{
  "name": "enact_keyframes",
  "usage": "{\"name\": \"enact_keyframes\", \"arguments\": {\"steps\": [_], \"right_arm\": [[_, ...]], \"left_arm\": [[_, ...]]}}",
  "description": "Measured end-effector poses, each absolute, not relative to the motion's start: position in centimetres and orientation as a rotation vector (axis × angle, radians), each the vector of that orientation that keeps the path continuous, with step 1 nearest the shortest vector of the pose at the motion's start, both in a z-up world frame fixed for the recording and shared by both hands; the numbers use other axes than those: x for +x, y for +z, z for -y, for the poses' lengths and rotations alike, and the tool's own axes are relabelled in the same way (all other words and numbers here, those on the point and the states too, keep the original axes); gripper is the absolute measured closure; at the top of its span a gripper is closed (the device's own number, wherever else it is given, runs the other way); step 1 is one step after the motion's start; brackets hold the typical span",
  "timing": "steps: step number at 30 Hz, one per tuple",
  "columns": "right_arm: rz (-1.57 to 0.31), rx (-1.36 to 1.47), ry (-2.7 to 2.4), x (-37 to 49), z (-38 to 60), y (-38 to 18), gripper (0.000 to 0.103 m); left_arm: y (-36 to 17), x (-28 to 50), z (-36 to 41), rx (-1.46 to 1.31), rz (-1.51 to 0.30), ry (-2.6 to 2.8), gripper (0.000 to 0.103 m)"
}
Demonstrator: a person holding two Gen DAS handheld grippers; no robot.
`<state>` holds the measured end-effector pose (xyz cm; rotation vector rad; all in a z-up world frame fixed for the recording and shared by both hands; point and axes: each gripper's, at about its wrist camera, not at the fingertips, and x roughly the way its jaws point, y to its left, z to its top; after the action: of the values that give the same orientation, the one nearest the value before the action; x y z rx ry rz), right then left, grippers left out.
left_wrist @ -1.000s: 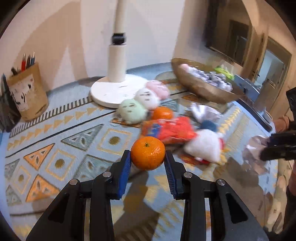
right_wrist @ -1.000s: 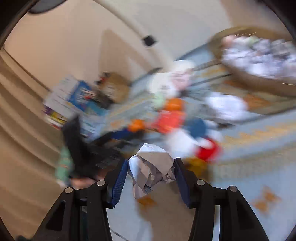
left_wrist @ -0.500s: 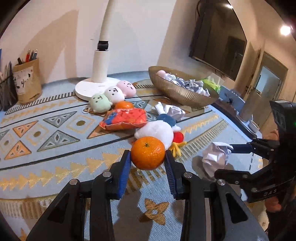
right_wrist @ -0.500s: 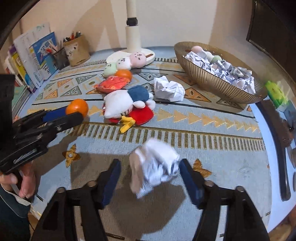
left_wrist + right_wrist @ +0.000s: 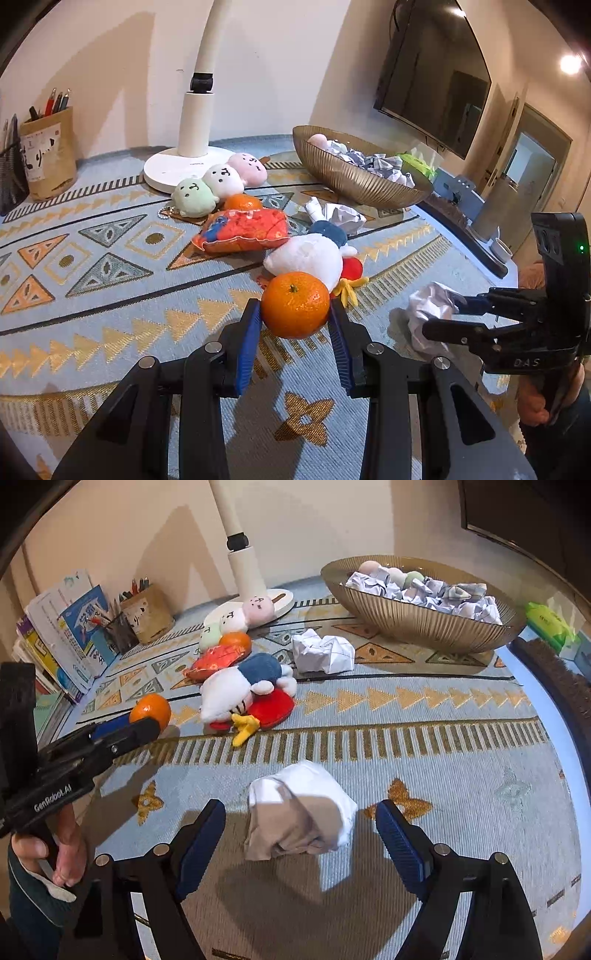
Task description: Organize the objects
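Note:
My left gripper (image 5: 294, 325) is shut on an orange tangerine (image 5: 295, 304) and holds it above the patterned cloth; the tangerine also shows in the right wrist view (image 5: 150, 709). My right gripper (image 5: 301, 834) is open wide, with a crumpled paper ball (image 5: 300, 812) lying loose on the cloth between its fingers; the ball also shows in the left wrist view (image 5: 430, 310). A gold bowl (image 5: 417, 618) at the back right holds several paper balls and small round plush toys.
A duck plush (image 5: 243, 694), an orange packet (image 5: 214, 661), a second tangerine (image 5: 235, 642), another paper ball (image 5: 321, 653) and three round plushies (image 5: 218, 181) lie mid-table. A white lamp base (image 5: 173, 166), a pen holder (image 5: 48, 155) and books (image 5: 62, 635) stand behind.
My right gripper has opened and let go of the paper ball, which now rests on the cloth. My left gripper still holds the tangerine and has barely moved in the last half second.

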<state>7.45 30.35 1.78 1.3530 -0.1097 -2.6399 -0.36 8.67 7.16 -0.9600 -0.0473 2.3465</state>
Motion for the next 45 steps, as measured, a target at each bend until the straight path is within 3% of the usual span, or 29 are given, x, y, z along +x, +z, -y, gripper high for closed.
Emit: {"name": "enact_keyframes", "arguments": {"steps": [1, 4, 14, 19, 26, 29, 32, 34, 41, 43, 45], "right_arm": [[0.101, 1.354, -2.641, 7.5, -30.5, 1.7, 0.05], [0.086, 1.332, -2.654, 7.7, -30.3, 2.4, 0.058], [0.152, 1.022, -2.905, 5.6, -35.8, 14.4, 0.058], [0.372, 0.935, -2.984, 1.1, -40.5, 18.5, 0.058], [0.557, 1.058, -2.927, -6.0, -45.6, 15.9, 0.057], [0.552, 1.131, -2.912, -8.2, -46.7, 13.6, 0.056], [0.547, 1.167, -2.868, -9.3, -47.5, 12.1, 0.046], [0.532, 1.167, -2.886, -9.2, -47.8, 11.6, 0.038], [0.589, 1.103, -2.874, -6.3, -48.3, 12.7, 0.037], [0.584, 1.078, -2.867, -5.1, -47.4, 13.4, 0.037], [0.59, 1.036, -2.844, -3.5, -46.0, 14.0, 0.034]], "left_arm": [[7.2, -0.4, -8.7, -0.962, 0.046, 2.344, 0.07], [7.4, -0.8, -8.9, -1.007, 0.053, 2.327, 0.07], [18.6, -5.5, -17.6, -0.843, -0.069, 2.249, 0.07], [18.4, -12.2, -22.8, -0.904, 0.036, 2.173, 0.07], [14.3, -18.9, -28.6, -0.999, 0.141, 2.063, 0.069], [12.9, -20.3, -29.9, -1.055, 0.133, 2.06, 0.054], [12.6, -20.6, -30.2, -1.064, 0.124, 2.054, 0.052], [13.0, -20.1, -29.7, -1.056, 0.126, 2.067, 0.05], [19.3, -14.7, -24.1, -0.874, 0.173, 2.132, 0.05], [21.7, -11.7, -21.3, -0.822, 0.125, 2.234, 0.039], [23.3, -9.1, -18.0, -0.751, 0.147, 2.323, 0.001]]}}
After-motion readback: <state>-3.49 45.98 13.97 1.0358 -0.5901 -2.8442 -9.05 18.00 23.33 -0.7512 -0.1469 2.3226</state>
